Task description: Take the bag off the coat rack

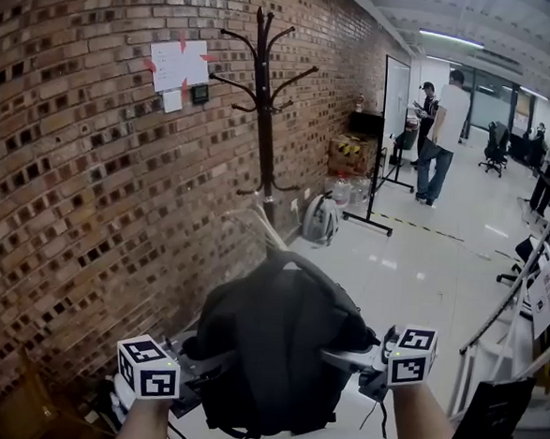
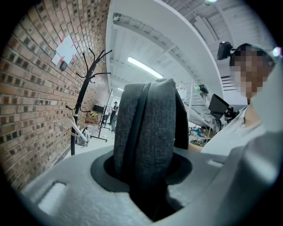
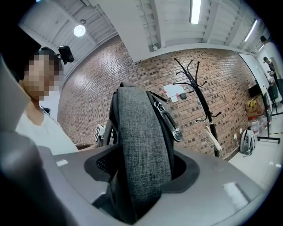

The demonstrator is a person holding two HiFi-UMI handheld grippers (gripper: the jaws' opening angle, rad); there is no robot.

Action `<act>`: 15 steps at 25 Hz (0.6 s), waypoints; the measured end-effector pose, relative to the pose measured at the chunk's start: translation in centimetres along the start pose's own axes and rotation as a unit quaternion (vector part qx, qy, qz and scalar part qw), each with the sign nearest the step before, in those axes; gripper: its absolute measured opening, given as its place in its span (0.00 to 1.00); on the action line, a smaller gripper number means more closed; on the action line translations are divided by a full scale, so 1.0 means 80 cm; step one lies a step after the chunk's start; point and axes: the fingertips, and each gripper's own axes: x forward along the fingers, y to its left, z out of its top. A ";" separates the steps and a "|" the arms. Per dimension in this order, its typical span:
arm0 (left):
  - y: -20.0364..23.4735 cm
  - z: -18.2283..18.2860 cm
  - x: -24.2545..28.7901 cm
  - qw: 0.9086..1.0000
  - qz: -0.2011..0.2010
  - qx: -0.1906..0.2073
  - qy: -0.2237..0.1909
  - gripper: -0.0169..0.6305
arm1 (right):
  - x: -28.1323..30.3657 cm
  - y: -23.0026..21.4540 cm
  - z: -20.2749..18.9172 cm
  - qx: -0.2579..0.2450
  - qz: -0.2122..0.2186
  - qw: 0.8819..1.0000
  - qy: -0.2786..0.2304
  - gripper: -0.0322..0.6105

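I hold a dark grey backpack [image 1: 275,355] low in front of me, well clear of the black coat rack [image 1: 262,110] that stands by the brick wall. My left gripper [image 1: 211,361] is shut on the bag's left side and my right gripper [image 1: 338,358] on its right side. In the left gripper view, a fold of the grey backpack [image 2: 148,132] fills the gap between the jaws of the left gripper [image 2: 148,178]. In the right gripper view, the right gripper [image 3: 137,181] clamps a grey padded part of the backpack [image 3: 142,145] with a zip pull [image 3: 170,123] beside it.
A pale hanger [image 1: 256,227] hangs low on the rack and a grey-white helmet [image 1: 320,219] lies at its foot. A whiteboard on a stand [image 1: 394,100], boxes [image 1: 351,155] and two people [image 1: 441,132] are further back. Desks and chairs [image 1: 544,270] line the right side.
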 end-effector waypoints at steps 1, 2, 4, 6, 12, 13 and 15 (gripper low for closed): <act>-0.001 0.001 0.000 1.000 0.000 0.002 -0.001 0.28 | -0.001 0.000 0.001 -0.002 0.001 1.000 -0.001 0.46; -0.001 0.002 0.001 1.000 0.001 0.004 -0.002 0.28 | -0.001 0.000 0.002 -0.004 0.002 1.000 -0.001 0.46; -0.001 0.001 0.002 1.000 0.003 0.003 -0.002 0.28 | -0.001 -0.002 0.002 -0.004 0.004 1.000 -0.001 0.46; 0.001 -0.001 0.001 1.000 0.005 -0.002 -0.002 0.28 | 0.002 -0.004 0.001 -0.002 0.006 1.000 0.001 0.46; 0.009 0.000 -0.002 1.000 0.007 -0.002 -0.001 0.28 | 0.009 -0.007 0.001 0.001 0.007 1.000 0.005 0.46; 0.009 0.000 -0.001 1.000 0.007 -0.002 -0.002 0.28 | 0.010 -0.008 0.001 0.001 0.008 1.000 0.005 0.46; 0.011 -0.001 0.001 1.000 0.006 -0.005 -0.003 0.28 | 0.009 -0.011 0.001 0.001 0.007 1.000 0.006 0.46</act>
